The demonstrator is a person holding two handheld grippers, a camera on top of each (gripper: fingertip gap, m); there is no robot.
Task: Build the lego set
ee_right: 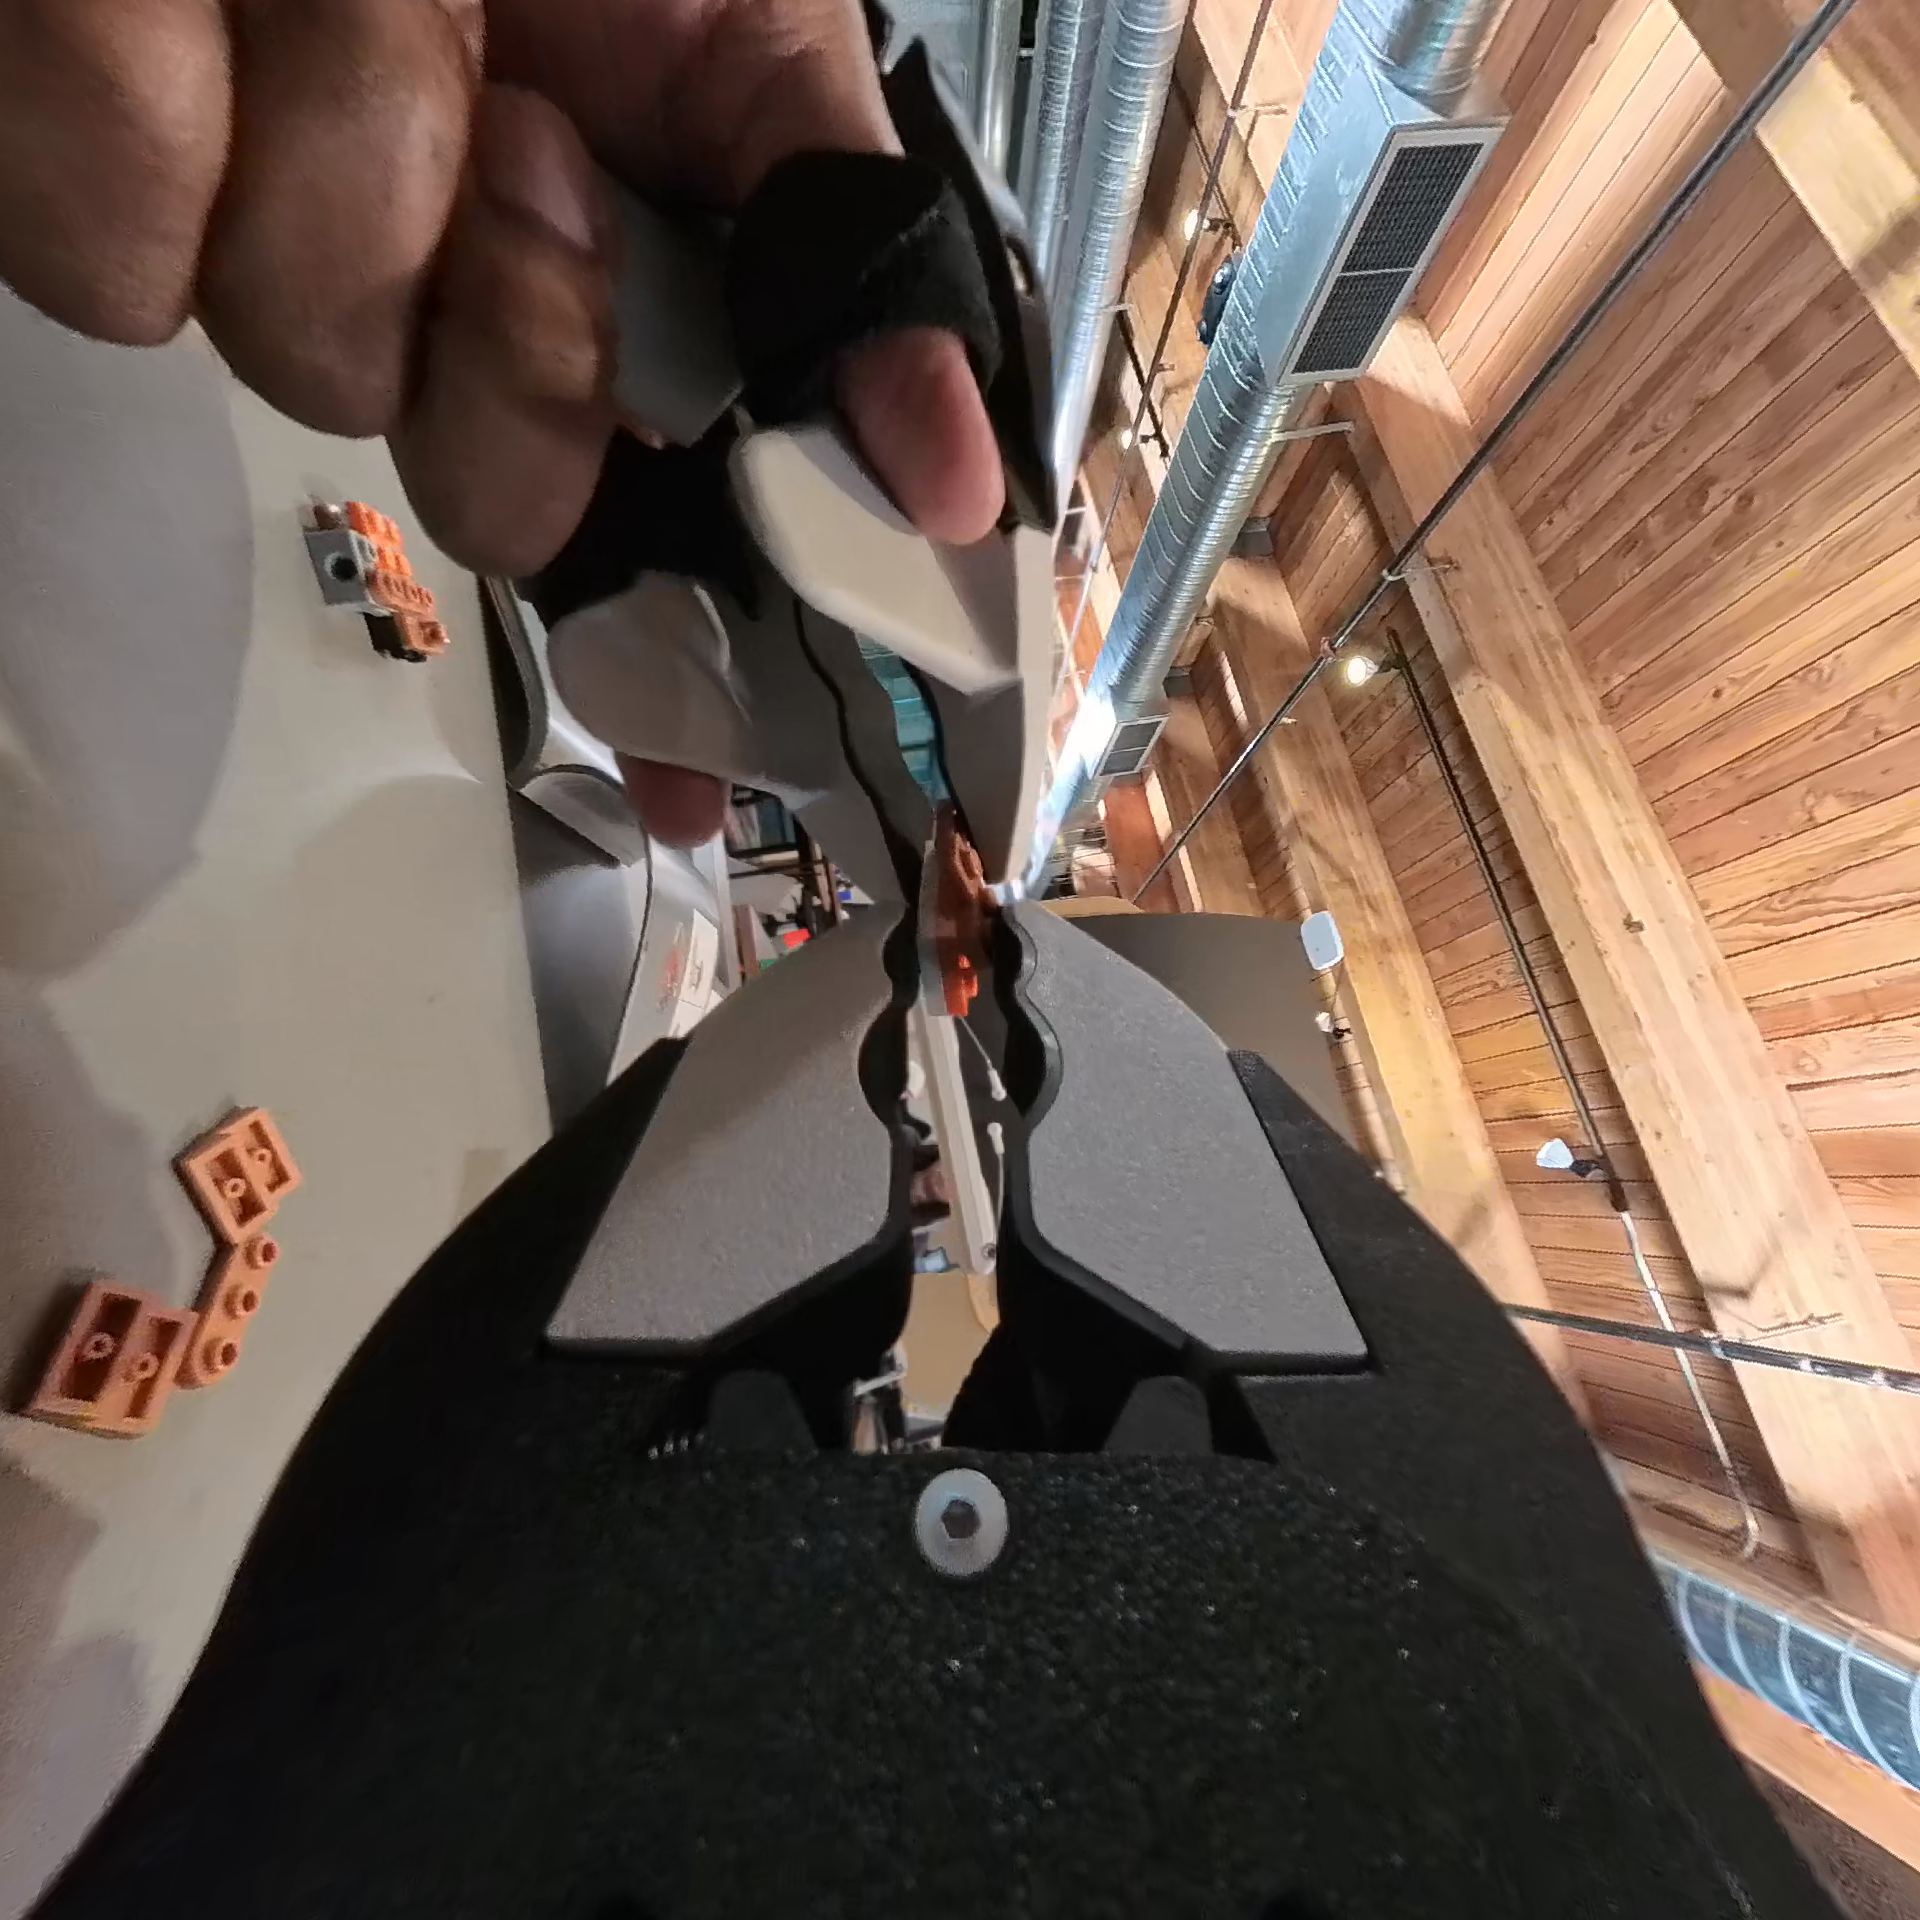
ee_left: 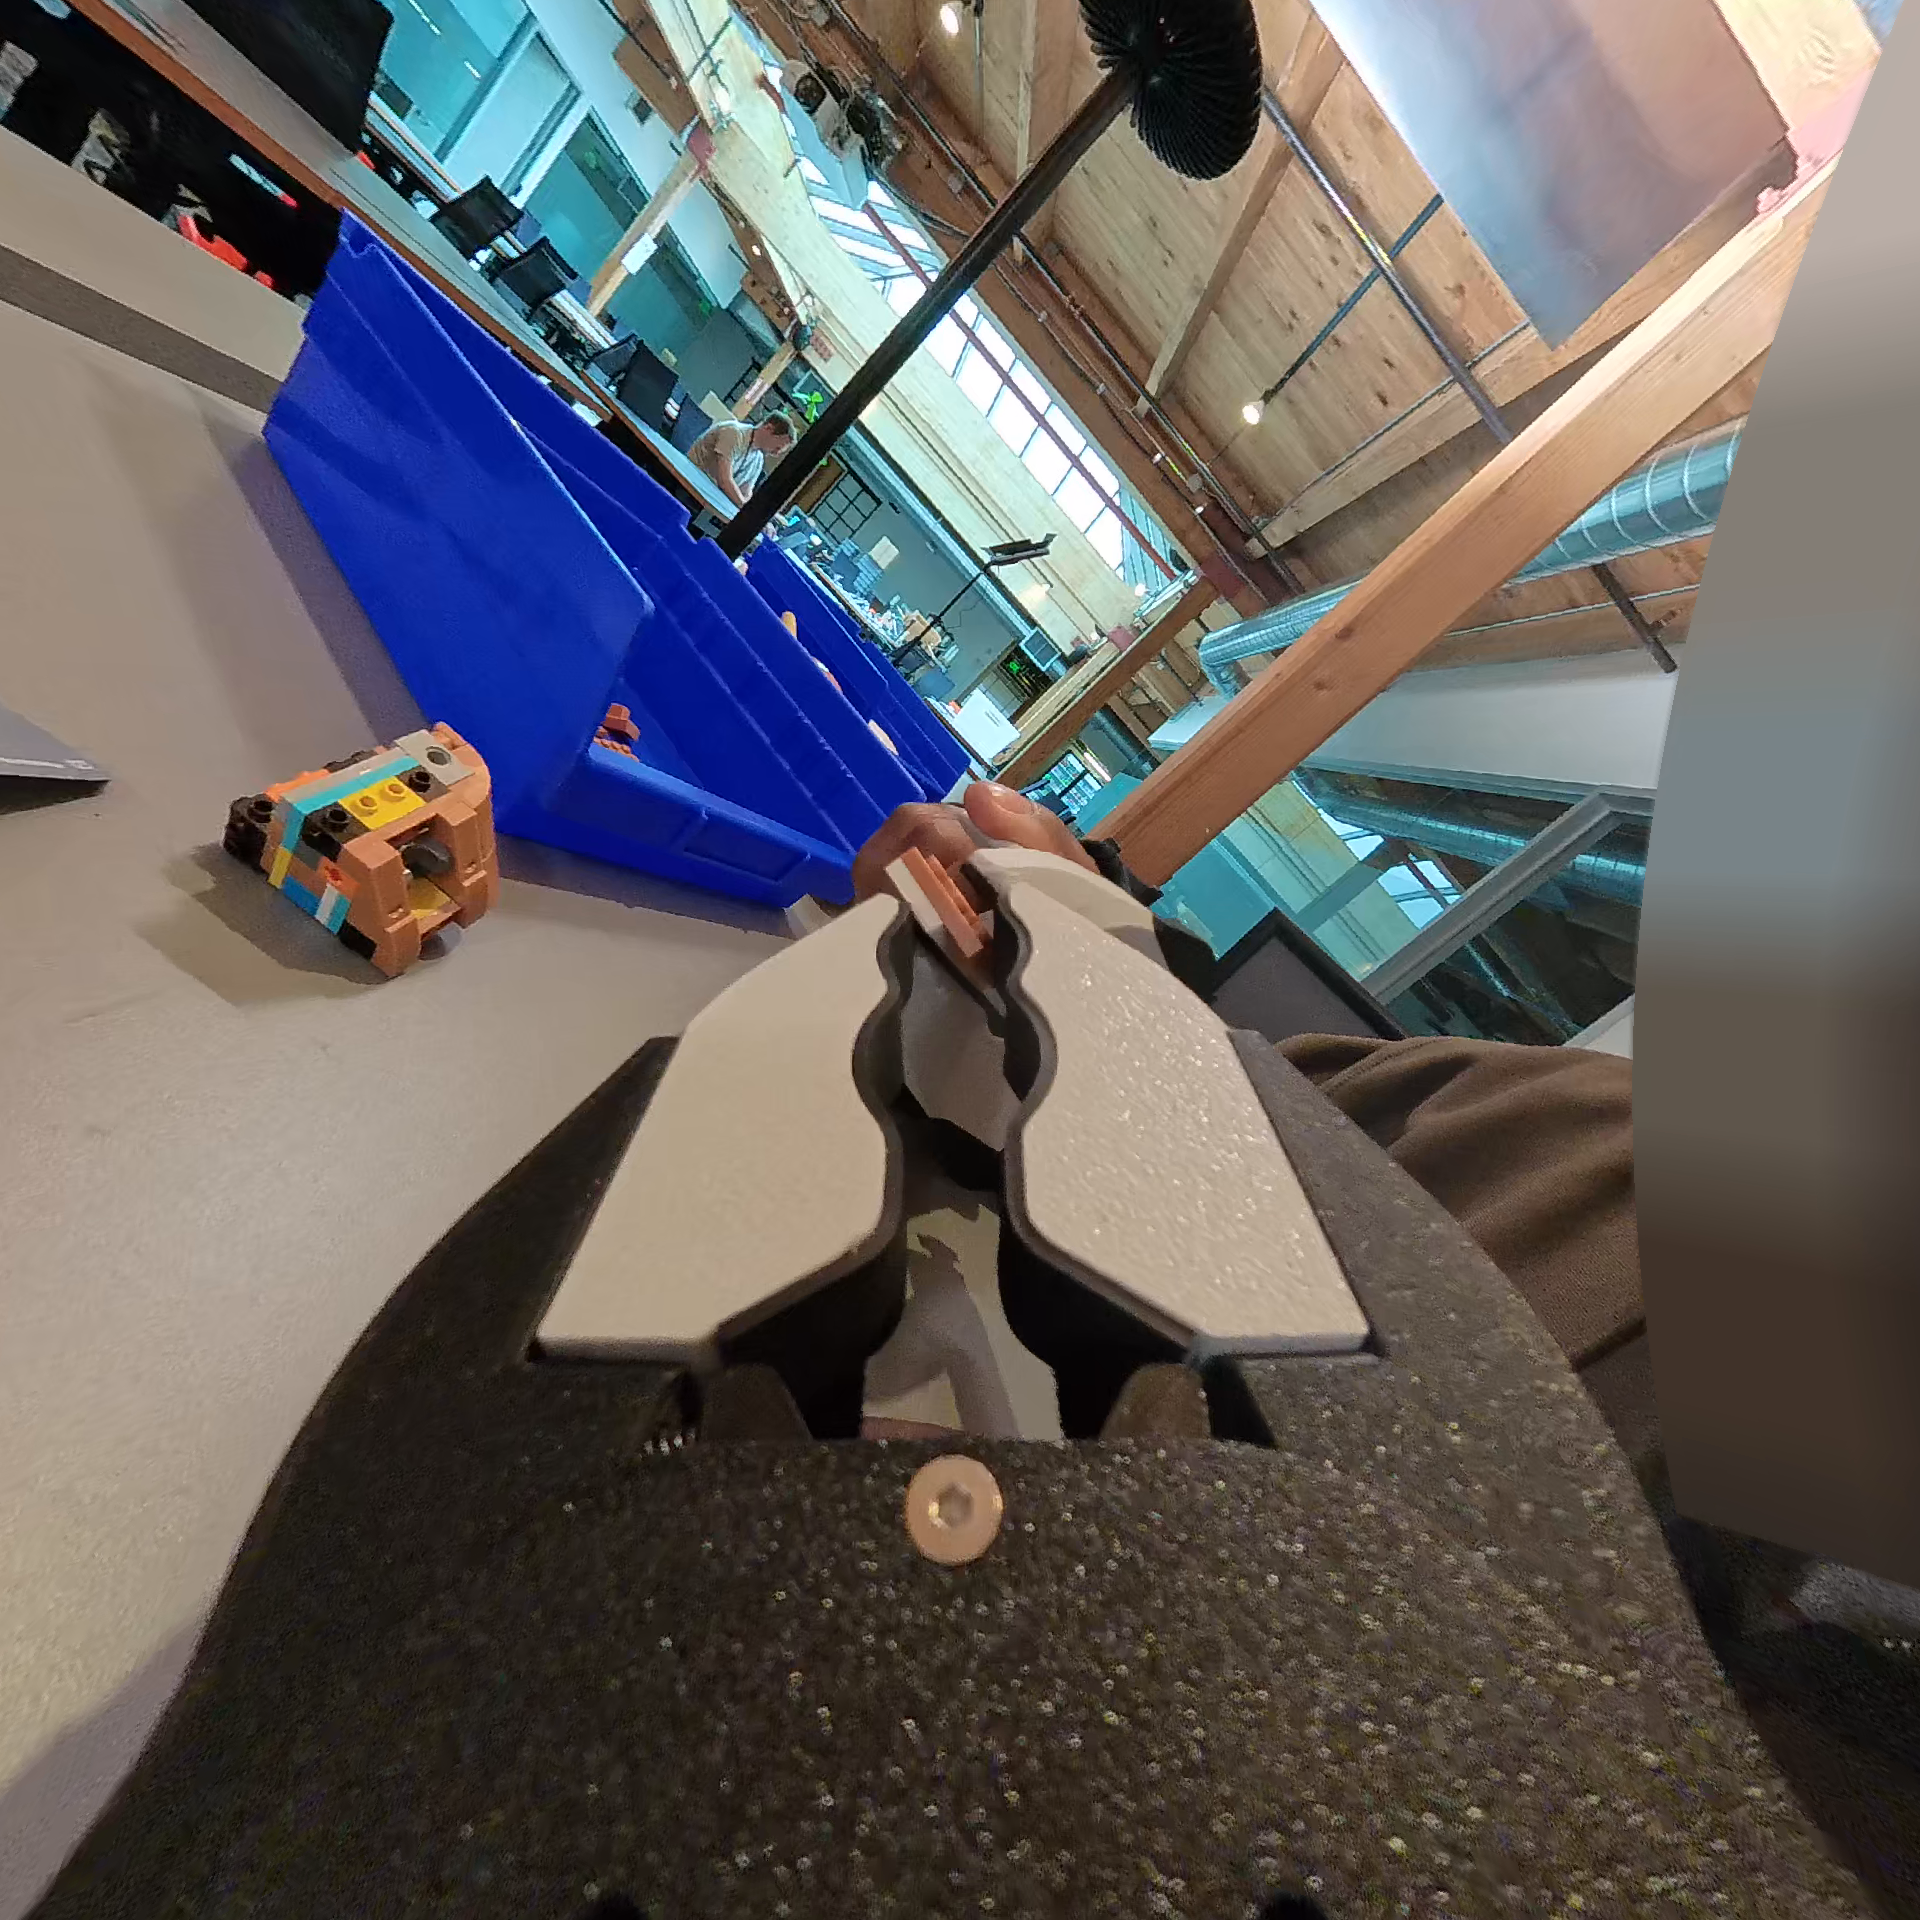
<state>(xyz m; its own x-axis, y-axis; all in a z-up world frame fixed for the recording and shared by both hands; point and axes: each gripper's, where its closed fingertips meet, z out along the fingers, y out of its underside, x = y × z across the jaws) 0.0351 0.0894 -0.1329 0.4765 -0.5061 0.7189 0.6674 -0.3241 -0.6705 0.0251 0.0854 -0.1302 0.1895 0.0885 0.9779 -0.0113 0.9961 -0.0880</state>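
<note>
While both claws meet tip to tip above the edge of the grey worktop (ee_left: 156, 1039), each is closed down on the same small stack of thin brown plastic lego plates (ee_left: 948, 902). In the left wrist view the left claw (ee_left: 940, 920) pinches the flat plates near its grey tips, with the right claw's pale finger and the person's hand (ee_left: 971, 821) pressed up just behind them. In the right wrist view the right claw (ee_right: 954, 961) grips the studded brown stack (ee_right: 951, 935) from below, while the left claw (ee_right: 961, 831) nips it from above, held by the person's other hand (ee_right: 416, 208).

On the worktop, well apart from the claws, sits a partly built multicoloured lego block model (ee_left: 369, 847) of brown, yellow, teal and black bricks, just beside a blue plastic bin (ee_left: 468, 540). Three loose brown lego plates (ee_right: 177, 1268) lie together on the worktop in the right wrist view.
</note>
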